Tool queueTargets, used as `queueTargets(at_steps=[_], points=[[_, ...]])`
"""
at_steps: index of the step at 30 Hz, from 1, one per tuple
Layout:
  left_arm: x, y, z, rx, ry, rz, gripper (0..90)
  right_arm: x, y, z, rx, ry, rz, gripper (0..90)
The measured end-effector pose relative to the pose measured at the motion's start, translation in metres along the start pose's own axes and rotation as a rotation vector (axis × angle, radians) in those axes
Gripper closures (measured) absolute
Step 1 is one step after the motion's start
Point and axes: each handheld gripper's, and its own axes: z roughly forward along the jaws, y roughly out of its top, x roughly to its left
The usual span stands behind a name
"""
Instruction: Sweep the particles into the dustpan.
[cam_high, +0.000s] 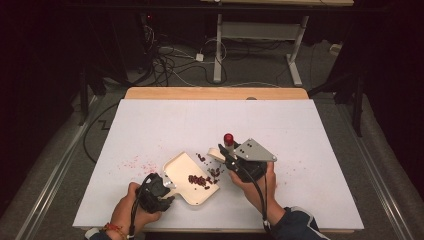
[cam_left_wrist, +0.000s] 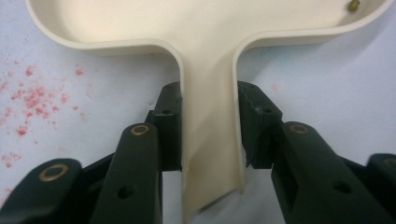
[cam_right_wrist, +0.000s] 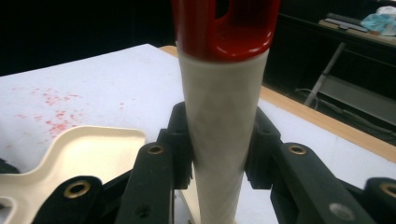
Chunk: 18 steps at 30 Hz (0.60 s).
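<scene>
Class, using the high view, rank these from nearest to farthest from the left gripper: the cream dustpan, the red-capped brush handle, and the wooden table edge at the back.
1. Cream dustpan: handle clamped in the left gripper.
2. Red-capped brush handle: to the right, beyond the pan.
3. Wooden table edge: far back.

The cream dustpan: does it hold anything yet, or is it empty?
Partly filled. In the high view a small heap of dark red bits lies inside the dustpan, and more bits lie on the table by its edge.
</scene>
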Motion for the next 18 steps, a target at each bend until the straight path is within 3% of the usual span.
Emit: queueTargets(at_steps=[6,11,18], points=[[-0.002,0.003,0.001,-0.016,-0.016,-0.031,62.9,0.013,0.001,-0.003,0.005,0.025,0.016,68.0],[-0.004,0.006,0.003,-0.018,-0.012,-0.031,62.9,0.025,0.003,-0.006,0.001,0.036,0.023,68.2],[-0.003,0.006,0.003,-0.023,-0.014,-0.03,62.9,0.039,0.008,-0.007,-0.008,0.091,0.032,68.6]])
